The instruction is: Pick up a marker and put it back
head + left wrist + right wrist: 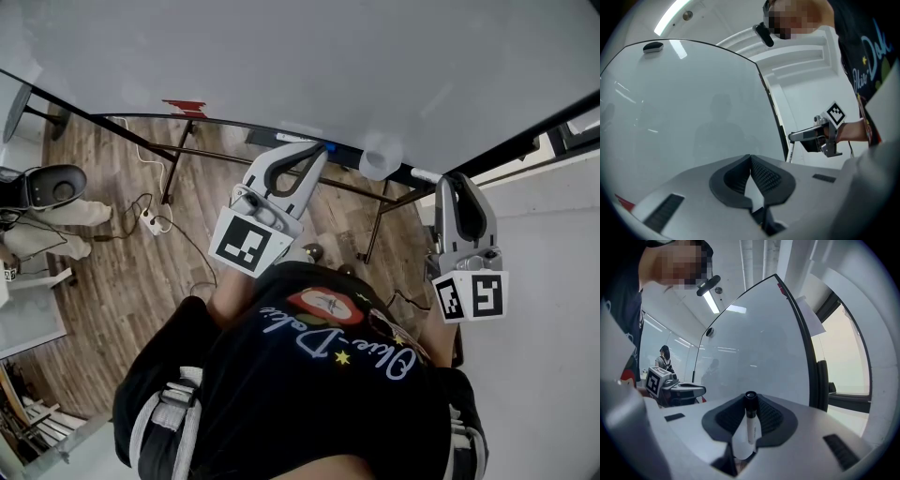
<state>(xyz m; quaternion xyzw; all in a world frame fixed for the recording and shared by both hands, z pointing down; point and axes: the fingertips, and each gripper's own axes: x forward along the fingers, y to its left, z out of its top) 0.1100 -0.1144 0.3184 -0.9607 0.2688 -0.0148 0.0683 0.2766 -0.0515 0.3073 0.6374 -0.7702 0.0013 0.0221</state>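
A marker (750, 423) with a white body and a black cap stands upright between the jaws of my right gripper (750, 404), which is shut on it. Its white end (424, 174) shows by the gripper's tip (448, 182) at the whiteboard's (281, 56) lower right corner. Another marker (298, 140) lies on the board's tray. My left gripper (315, 152) points at the tray just beside it. Its jaws (751, 160) meet at the tips with nothing between them. The right gripper (797, 137) also shows in the left gripper view, level with the left one.
The whiteboard stands on a black frame (178, 164) over a wood floor with a power strip and cables (150, 221). A white round object (380, 161) sits on the tray. A white wall (544, 281) is at the right. A person (664, 357) stands far off.
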